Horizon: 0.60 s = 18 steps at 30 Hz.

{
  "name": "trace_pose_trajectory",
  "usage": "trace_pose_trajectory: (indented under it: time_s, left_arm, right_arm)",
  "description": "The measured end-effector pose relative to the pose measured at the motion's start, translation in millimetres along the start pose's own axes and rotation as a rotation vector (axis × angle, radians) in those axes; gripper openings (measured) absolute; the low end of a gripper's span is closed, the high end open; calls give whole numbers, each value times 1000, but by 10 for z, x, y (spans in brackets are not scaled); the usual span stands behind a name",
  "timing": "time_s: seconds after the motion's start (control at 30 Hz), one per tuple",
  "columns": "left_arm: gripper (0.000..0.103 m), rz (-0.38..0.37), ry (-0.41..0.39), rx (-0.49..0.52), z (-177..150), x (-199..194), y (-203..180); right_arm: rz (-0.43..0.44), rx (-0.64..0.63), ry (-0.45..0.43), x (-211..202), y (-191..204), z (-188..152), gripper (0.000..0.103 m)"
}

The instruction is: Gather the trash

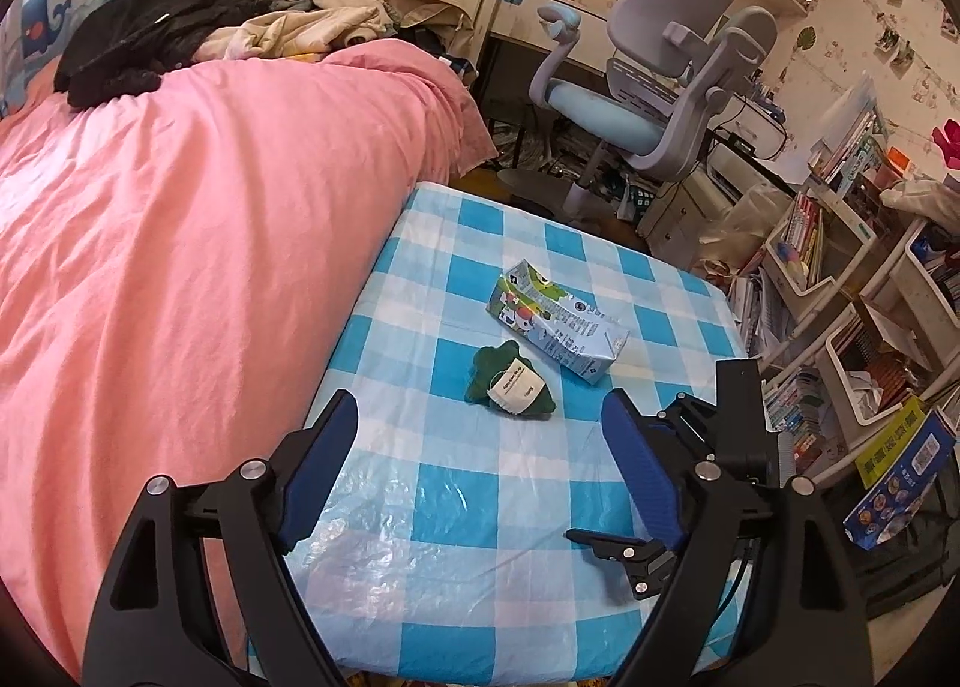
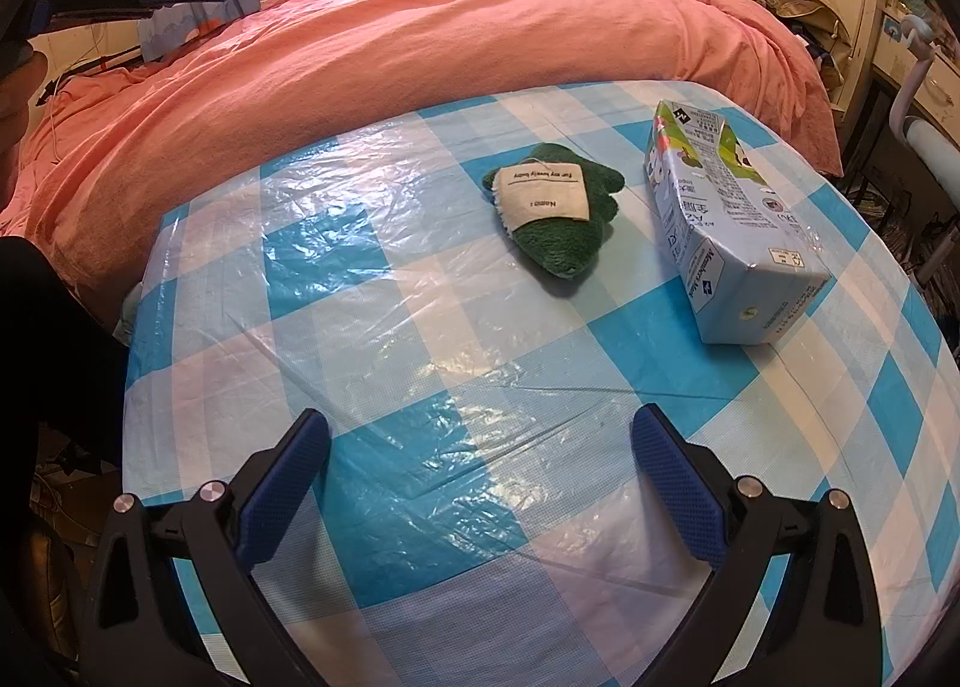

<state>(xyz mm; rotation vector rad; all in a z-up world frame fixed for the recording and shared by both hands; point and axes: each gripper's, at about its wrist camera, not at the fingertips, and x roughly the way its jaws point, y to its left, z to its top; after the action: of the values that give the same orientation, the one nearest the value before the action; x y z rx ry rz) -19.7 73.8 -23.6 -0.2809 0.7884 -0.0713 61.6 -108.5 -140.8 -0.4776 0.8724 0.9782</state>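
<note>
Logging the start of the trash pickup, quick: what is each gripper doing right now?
Left gripper: open, nothing between its fingers.
Right gripper: open, empty; the milk carton and green plush lie untouched on the table.

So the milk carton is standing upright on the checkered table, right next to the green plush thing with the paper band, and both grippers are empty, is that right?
Not quite. The milk carton is lying on its side, not standing upright; the right wrist view shows it flat on the checkered table. The rest holds: it lies beside the green plush with the paper band, and the left gripper and right gripper are both empty.
</note>
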Motion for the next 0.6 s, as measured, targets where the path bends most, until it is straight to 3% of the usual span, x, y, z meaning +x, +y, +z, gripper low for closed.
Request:
trace_pose_trajectory:
  time_s: [0.17, 0.43, 0.6]
  left_arm:
    - [81, 21, 36, 21, -75, 129, -98]
    - [81, 42, 26, 273, -350, 106, -616]
    - [81, 10, 7, 271, -349, -15, -636]
  right_arm:
    - [0, 0, 0, -1, 0, 0, 97]
    - [0, 0, 0, -2, 1, -1, 97]
    - [0, 0, 0, -1, 2, -1, 97]
